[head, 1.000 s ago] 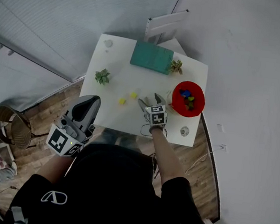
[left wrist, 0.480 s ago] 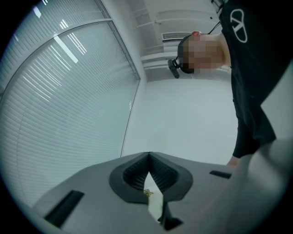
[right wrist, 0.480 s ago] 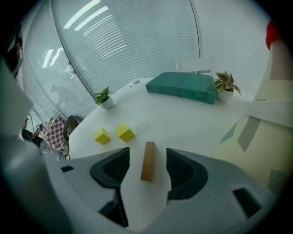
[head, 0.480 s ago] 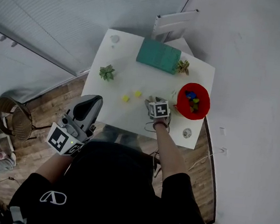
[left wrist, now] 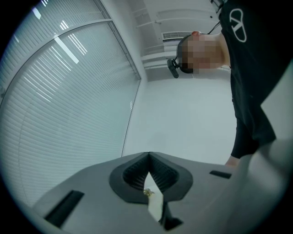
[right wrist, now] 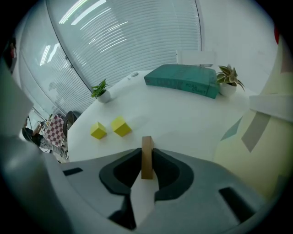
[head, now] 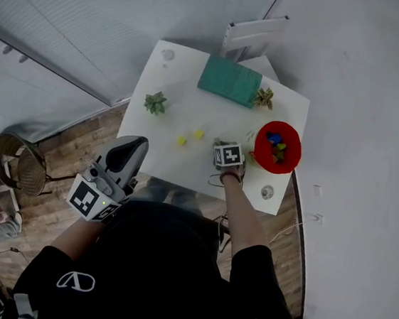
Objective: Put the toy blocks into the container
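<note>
A thin tan wooden block [right wrist: 147, 157] stands on edge between the jaws of my right gripper [right wrist: 147, 154]. The jaws are closing and their pads touch both its faces. In the head view this gripper [head: 220, 145] is low over the white table [head: 191, 108], left of the red container [head: 258, 149], which holds several coloured blocks. Two yellow cube blocks [right wrist: 98, 130] [right wrist: 121, 126] lie on the table to its left; the head view shows them too [head: 181, 140] [head: 198, 133]. My left gripper [head: 131, 147] hangs off the table's near left side, shut and empty [left wrist: 149, 154].
A teal box [head: 229, 81] lies at the table's far side with a small potted plant [head: 264, 97] beside it. Another plant [head: 155, 102] stands near the left edge. A small round object [head: 267, 192] sits at the near right corner. A wicker chair [head: 16, 163] stands on the floor.
My right gripper's jaws have gone from wide open to closed on the wooden block. The left gripper has stayed where it was.
</note>
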